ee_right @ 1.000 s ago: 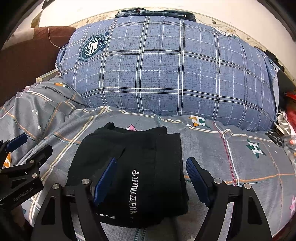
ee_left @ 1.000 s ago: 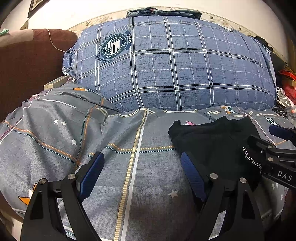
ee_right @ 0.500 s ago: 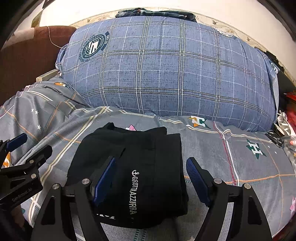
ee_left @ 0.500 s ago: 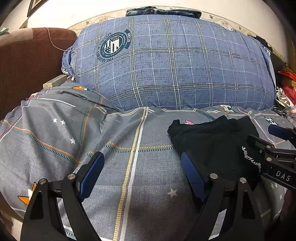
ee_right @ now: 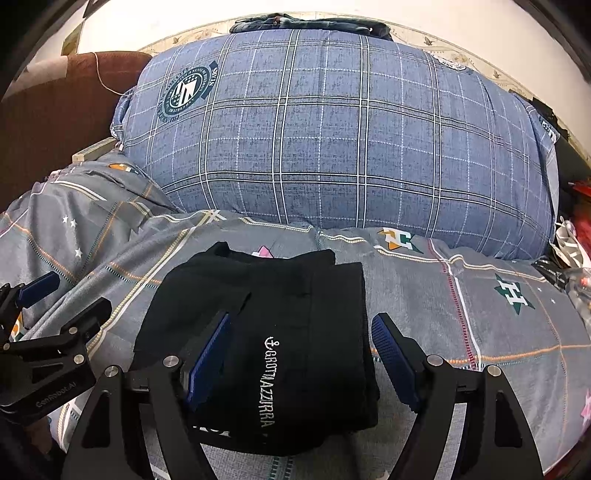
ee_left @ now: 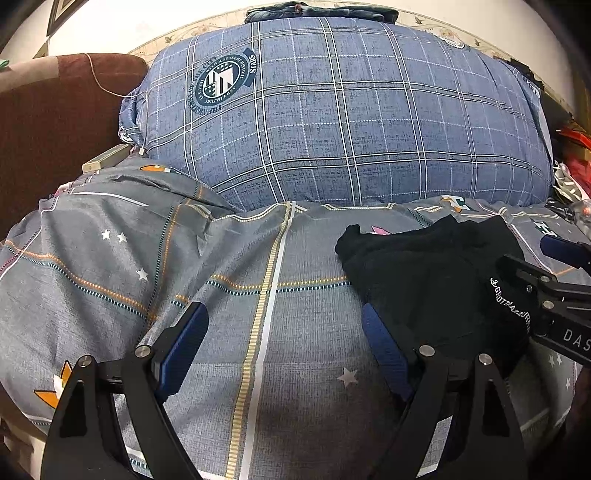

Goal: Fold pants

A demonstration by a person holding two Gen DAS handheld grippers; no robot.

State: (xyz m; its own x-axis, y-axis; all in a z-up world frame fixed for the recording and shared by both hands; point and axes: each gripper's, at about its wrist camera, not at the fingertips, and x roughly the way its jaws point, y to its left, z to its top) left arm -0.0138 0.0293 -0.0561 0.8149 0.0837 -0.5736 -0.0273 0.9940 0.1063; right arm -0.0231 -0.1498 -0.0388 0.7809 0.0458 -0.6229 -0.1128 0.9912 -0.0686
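Black pants [ee_right: 273, 332] with white lettering lie folded into a compact rectangle on the grey patterned bedcover [ee_right: 461, 306]. My right gripper [ee_right: 301, 347] is open and empty, held just above the pants with its fingers spread over the near part. My left gripper [ee_left: 284, 343] is open and empty over bare bedcover, to the left of the pants [ee_left: 436, 280]. Each gripper shows at the edge of the other's view.
A big blue plaid pillow [ee_left: 343, 122] fills the back of the bed, with folded denim [ee_right: 306, 24] on top. A brown headboard or sofa [ee_left: 48, 122] stands at the left. Clutter [ee_right: 576, 236] lies at the right edge.
Both grippers stay open; the views have shifted very slightly. The pants have not moved.
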